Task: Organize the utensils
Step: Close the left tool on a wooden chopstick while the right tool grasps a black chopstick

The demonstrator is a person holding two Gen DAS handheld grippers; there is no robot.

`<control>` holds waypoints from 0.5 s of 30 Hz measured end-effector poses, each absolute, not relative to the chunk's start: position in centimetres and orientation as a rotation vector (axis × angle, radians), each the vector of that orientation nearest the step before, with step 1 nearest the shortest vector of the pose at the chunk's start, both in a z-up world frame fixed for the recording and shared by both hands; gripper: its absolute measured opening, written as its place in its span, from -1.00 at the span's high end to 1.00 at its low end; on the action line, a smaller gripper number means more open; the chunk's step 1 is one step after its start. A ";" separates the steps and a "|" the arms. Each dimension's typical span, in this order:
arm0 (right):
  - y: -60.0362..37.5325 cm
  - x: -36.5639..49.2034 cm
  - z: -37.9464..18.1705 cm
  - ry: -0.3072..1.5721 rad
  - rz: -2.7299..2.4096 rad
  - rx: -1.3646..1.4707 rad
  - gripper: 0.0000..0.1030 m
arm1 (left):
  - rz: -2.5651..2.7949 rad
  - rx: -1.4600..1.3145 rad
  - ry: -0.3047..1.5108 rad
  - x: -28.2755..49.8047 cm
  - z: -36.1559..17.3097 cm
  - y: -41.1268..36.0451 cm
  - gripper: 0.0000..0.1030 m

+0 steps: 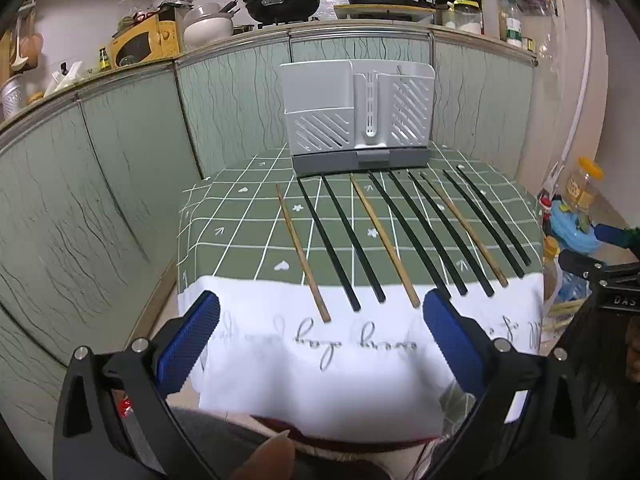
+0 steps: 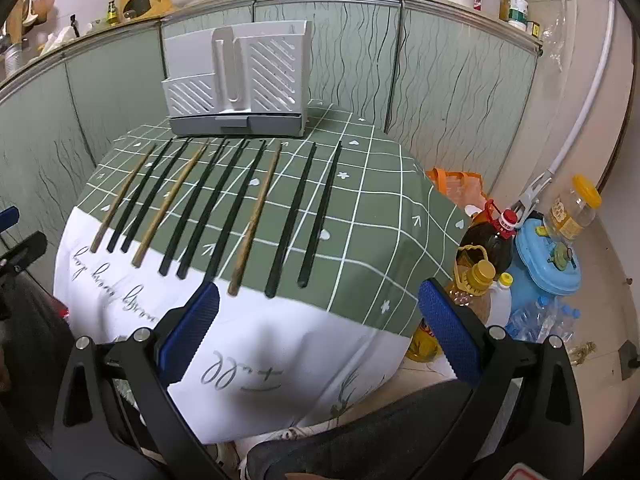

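Note:
Several chopsticks lie side by side on the green checked tablecloth (image 1: 248,216), tips toward a grey slotted utensil holder (image 1: 358,114) at the table's back. Most are black (image 1: 338,242); three are wooden, such as the leftmost wooden chopstick (image 1: 302,252). The right wrist view shows the same row, with a wooden chopstick (image 2: 256,216), a black chopstick (image 2: 320,216) at its right end and the holder (image 2: 238,80). My left gripper (image 1: 320,324) is open and empty, hovering over the table's near edge. My right gripper (image 2: 318,316) is open and empty, near the front right of the row.
Oil bottles (image 2: 486,240), a blue container (image 2: 548,260) and water bottles (image 2: 540,320) stand on the floor right of the table. Green cabinet fronts (image 1: 120,160) wall the back and left. Pans and jars sit on the counter (image 1: 360,28) above.

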State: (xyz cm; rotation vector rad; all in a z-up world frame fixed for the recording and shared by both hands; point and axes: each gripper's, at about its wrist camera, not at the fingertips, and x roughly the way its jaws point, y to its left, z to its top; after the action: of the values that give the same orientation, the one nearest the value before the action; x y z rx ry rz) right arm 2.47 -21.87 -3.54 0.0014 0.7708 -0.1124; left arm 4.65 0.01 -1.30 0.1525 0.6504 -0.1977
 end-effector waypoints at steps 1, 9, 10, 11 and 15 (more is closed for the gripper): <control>-22.1 2.9 -3.6 0.772 -0.118 0.001 -0.85 | -0.192 0.152 0.648 5.0 -1.3 0.2 -0.93; -23.5 6.4 -4.4 0.779 -0.135 -0.024 -0.85 | -0.136 0.081 0.672 9.5 -2.0 1.9 -0.93; -23.6 6.7 -4.6 0.776 -0.133 -0.027 -0.85 | -0.132 0.074 0.676 10.1 -2.2 2.0 -0.93; -23.7 7.1 -4.6 0.775 -0.131 -0.029 -0.85 | -0.127 0.068 0.678 10.5 -2.3 2.1 -0.93; -23.9 8.4 -5.1 0.766 -0.125 -0.029 -0.84 | -0.105 0.092 0.690 12.1 -3.5 2.0 -0.93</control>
State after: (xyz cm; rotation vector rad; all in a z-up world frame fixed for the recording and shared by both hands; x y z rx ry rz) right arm 8.39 -23.85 -5.06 -0.0286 0.7657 -0.1255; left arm 12.14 1.97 -3.50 0.0915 0.6897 -0.1045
